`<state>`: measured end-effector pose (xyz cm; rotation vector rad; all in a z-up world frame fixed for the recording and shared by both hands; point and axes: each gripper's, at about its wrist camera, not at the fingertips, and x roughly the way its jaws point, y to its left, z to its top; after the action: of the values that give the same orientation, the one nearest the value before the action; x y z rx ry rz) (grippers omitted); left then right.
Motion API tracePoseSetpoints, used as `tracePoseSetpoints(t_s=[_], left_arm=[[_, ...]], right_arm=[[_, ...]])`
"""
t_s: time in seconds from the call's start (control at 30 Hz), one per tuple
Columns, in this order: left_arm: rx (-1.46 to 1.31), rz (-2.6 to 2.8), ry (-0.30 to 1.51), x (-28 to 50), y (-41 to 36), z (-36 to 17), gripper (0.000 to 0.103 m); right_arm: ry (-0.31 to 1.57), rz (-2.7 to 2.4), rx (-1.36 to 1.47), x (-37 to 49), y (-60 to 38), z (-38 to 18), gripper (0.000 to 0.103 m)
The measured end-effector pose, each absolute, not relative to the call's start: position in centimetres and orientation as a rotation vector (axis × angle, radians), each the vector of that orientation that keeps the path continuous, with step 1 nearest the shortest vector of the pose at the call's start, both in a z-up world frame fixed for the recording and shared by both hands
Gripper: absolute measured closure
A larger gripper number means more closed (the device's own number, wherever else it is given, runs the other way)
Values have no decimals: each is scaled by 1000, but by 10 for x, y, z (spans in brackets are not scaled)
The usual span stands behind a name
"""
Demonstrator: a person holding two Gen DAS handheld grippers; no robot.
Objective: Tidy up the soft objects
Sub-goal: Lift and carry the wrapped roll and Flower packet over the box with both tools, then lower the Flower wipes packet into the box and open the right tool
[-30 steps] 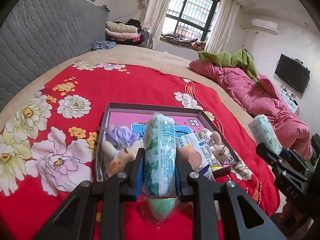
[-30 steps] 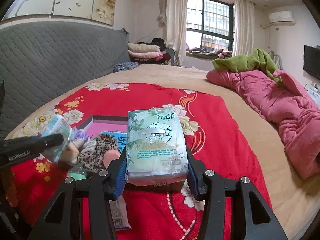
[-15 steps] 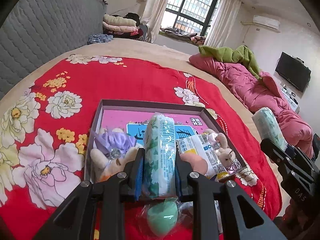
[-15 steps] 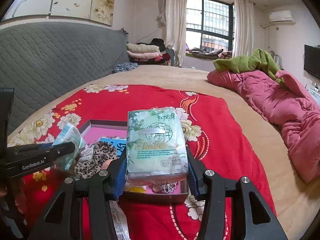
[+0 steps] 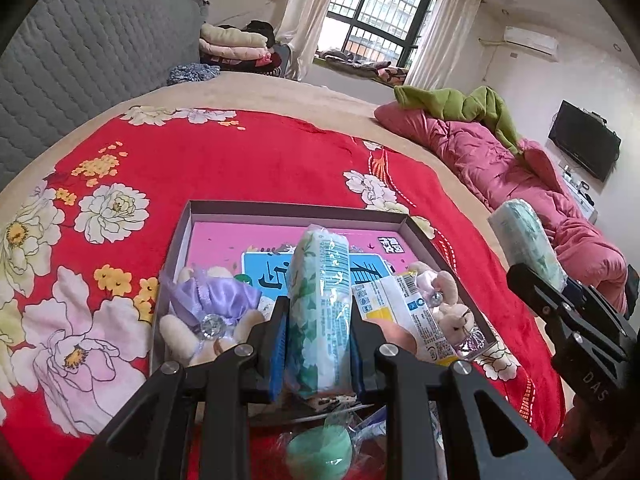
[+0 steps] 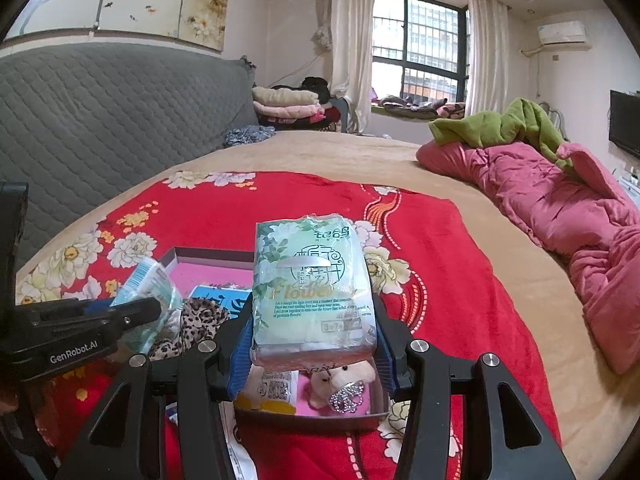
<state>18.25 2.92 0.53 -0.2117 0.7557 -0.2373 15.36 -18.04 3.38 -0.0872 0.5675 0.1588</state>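
Observation:
My left gripper (image 5: pixel 318 338) is shut on a green-white tissue pack (image 5: pixel 320 308), held on edge over the near part of a shallow grey box with a pink floor (image 5: pixel 224 236). My right gripper (image 6: pixel 314 338) is shut on a second tissue pack (image 6: pixel 314 284), held flat above the box's right end (image 6: pixel 308 416). The box holds a plush toy in a purple dress (image 5: pixel 208 304), a small pink bunny (image 5: pixel 444 300), a white-yellow packet (image 5: pixel 404 312) and a leopard-print cloth (image 6: pixel 196 320). The left gripper and its pack show in the right wrist view (image 6: pixel 148 300).
The box lies on a red flowered blanket (image 5: pixel 248 168) on a wide bed. A wrapped green ball (image 5: pixel 320 452) lies in front of the box. A pink quilt (image 6: pixel 560 208) with a green blanket lies at the right. A grey headboard (image 6: pixel 100 112) stands at the left.
Both grippers have moved forward over the box with their tissue packs. The green ball now lies below and behind the left gripper's fingers.

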Motion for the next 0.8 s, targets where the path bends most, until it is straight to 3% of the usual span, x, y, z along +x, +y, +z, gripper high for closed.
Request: tracePoseSetpoints(t_s=[0.8], left_arm=[[-190, -247, 823, 200, 21, -12, 77]], right_arm=[[646, 166, -92, 171, -176, 0, 51]])
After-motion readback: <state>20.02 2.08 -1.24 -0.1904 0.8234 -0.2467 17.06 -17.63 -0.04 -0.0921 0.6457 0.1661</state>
